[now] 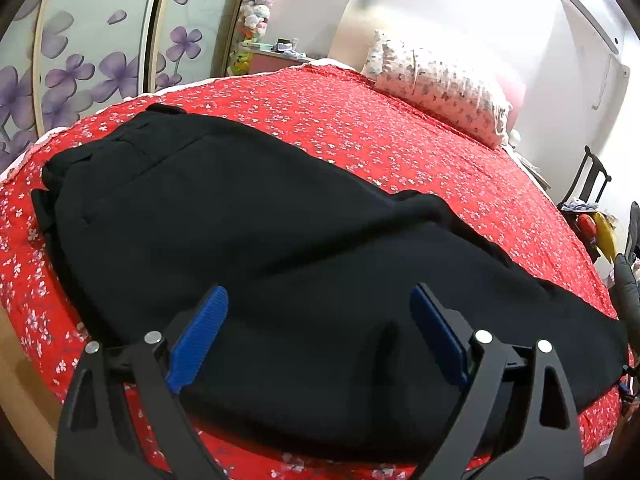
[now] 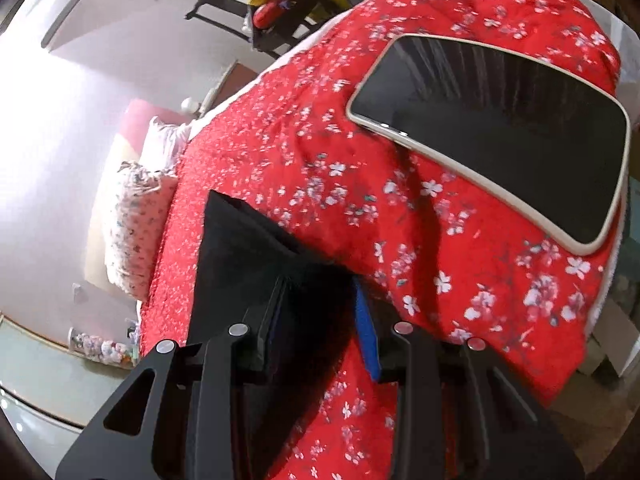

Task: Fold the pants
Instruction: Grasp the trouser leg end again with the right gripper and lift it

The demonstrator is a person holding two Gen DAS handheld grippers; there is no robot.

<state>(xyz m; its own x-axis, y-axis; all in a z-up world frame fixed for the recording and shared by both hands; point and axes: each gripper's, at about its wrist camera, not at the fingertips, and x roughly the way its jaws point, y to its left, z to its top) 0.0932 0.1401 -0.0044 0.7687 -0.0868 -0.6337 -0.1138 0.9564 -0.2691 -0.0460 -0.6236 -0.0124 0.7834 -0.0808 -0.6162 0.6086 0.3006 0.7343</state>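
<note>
Black pants (image 1: 248, 240) lie lengthwise on the red bedspread (image 1: 400, 128), phone (image 2: 492, 136) nearby. Right gripper (image 2: 320, 300) pinches a leg end; left gripper (image 1: 320, 312) hovers wide, empty. Likely mid-fold (next: carry hem toward the waistband).

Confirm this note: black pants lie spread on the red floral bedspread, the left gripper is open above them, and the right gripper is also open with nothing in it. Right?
Not quite. The right wrist view shows the right gripper shut on a fold of the black pants, not empty. The rest stands: the pants lie on the red floral bedspread, and the left gripper is open above them.
</note>
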